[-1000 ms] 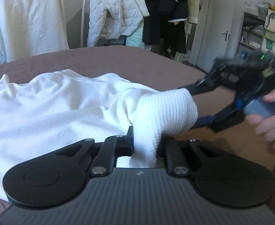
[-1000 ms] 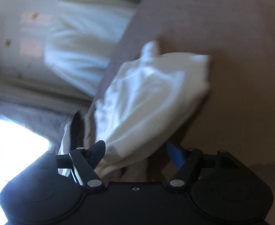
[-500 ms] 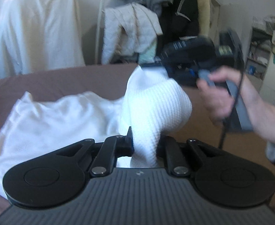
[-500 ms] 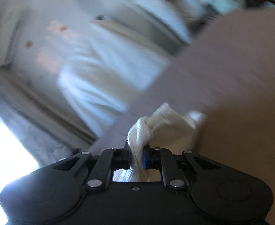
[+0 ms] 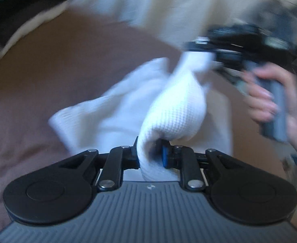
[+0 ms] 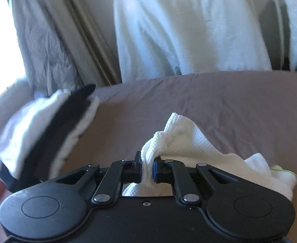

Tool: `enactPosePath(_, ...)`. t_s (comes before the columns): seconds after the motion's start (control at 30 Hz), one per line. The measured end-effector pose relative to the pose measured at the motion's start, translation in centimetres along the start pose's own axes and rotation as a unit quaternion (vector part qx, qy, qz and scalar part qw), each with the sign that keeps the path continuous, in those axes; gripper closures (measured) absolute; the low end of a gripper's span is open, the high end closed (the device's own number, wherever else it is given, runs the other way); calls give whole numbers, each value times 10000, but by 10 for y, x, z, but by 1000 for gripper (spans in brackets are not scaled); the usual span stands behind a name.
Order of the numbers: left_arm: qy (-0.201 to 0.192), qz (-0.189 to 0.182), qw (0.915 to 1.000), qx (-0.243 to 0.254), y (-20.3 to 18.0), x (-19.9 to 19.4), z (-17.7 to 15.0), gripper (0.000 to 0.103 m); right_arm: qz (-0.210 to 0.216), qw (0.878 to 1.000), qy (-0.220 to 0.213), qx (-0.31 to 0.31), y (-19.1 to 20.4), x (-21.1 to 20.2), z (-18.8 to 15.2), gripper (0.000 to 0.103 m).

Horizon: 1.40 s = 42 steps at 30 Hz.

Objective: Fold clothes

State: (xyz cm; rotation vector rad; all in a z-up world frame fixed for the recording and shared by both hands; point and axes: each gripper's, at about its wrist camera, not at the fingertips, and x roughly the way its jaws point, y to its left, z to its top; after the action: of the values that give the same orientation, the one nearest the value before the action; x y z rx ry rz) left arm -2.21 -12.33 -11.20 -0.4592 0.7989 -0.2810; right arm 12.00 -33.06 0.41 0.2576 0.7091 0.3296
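Note:
A white waffle-knit garment hangs bunched above the brown bed cover. My left gripper is shut on one fold of it. In the left wrist view the right gripper, held by a hand, pinches the cloth's far end, blurred by motion. In the right wrist view my right gripper is shut on a bunched edge of the same garment. The left gripper's dark body shows at the left with white cloth around it.
The brown cover stretches ahead of the right gripper. Behind it a white garment hangs over something, and a grey curtain hangs by a bright window. White bedding lies at the far left edge.
Both grippers have lifted and swung the garment off the bed; the right gripper, open a second ago, closed on the cloth. The views have turned towards the bed and curtain.

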Motion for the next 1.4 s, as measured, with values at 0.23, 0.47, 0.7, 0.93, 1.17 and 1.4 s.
enactPosePath(0.23,125,79,9997,-214,16,9,5,75,-237,9997,-80,-47,4,7,-1,76)
enactPosePath(0.47,-828,862,9862,-1148,71,-9,10,35,30,9979,-305,-579,12,-37,-56,58)
enactPosePath(0.7,-771,-138,9871,-1396,72,-20,12,35,-286,9688,729,-2353,41,-49,-174,56)
enactPosePath(0.93,-773,-352,9951,-501,30,-21,18,22,-731,9497,744,-2951,66,-64,-215,54)
enactPosePath(1.17,-155,1516,9874,-423,42,1,12,23,-422,9548,822,-2825,71,-81,-219,54)
enactPosePath(1.4,-315,466,9845,-1663,91,-17,18,26,-55,9752,892,-2025,47,-112,-202,53)
